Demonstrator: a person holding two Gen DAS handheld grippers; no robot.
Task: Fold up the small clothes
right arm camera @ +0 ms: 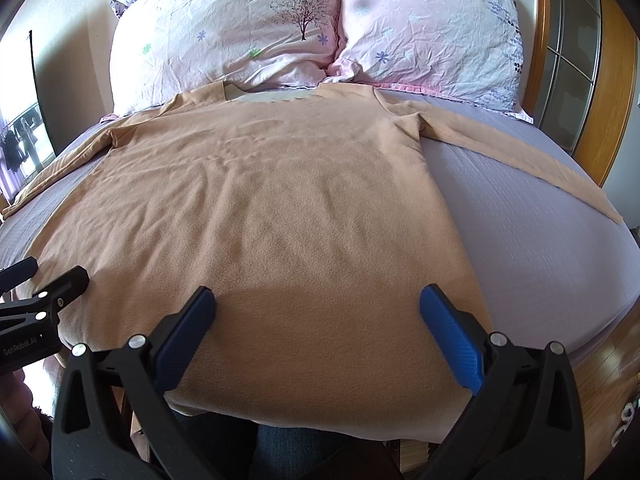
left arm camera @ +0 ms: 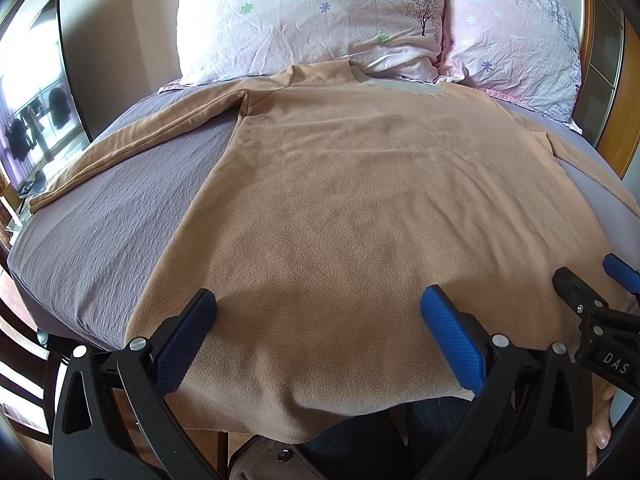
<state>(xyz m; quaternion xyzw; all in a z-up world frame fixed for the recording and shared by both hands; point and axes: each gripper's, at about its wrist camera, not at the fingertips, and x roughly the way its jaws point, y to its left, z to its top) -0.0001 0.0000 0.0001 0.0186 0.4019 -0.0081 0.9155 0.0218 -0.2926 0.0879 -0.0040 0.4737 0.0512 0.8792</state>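
**A:** Where's the shirt, and which way does it run?

**B:** The tan long-sleeved fleece shirt (left arm camera: 360, 208) lies flat on the bed, on the grey-lilac bedsheet (left arm camera: 100, 248). Its long axis runs straight away from me: the hem hangs over the near edge of the bed, and the neckline (right arm camera: 272, 96) points at the two pink floral pillows (right arm camera: 224, 28) at the headboard end. The collar just touches the pillows' lower edge.

**A:** And the sleeves?

**B:** Both spread outward. The left sleeve (left arm camera: 132, 136) angles out and back towards me across the sheet, its cuff near the bed's left edge. The right sleeve (right arm camera: 520, 156) does the same on the other side, its cuff reaching towards the right edge.

**A:** What are your tools doing?

**B:** My left tool (left arm camera: 318, 320) sits over the hem at the shirt's near left part, its blue-padded fingers (left arm camera: 452, 336) spread wide with only fleece showing between them, clamping nothing. My right tool (right arm camera: 318, 320) is over the hem towards the near right corner, likewise released, its right finger close to the shirt's side edge. Whether the pads touch the cloth I cannot tell.

**A:** Are they side by side?

**B:** Yes, each shows at the edge of the other's view. A wooden headboard (right arm camera: 616, 80) stands behind the pillows on the right, and a window (left arm camera: 36, 100) is at far left.
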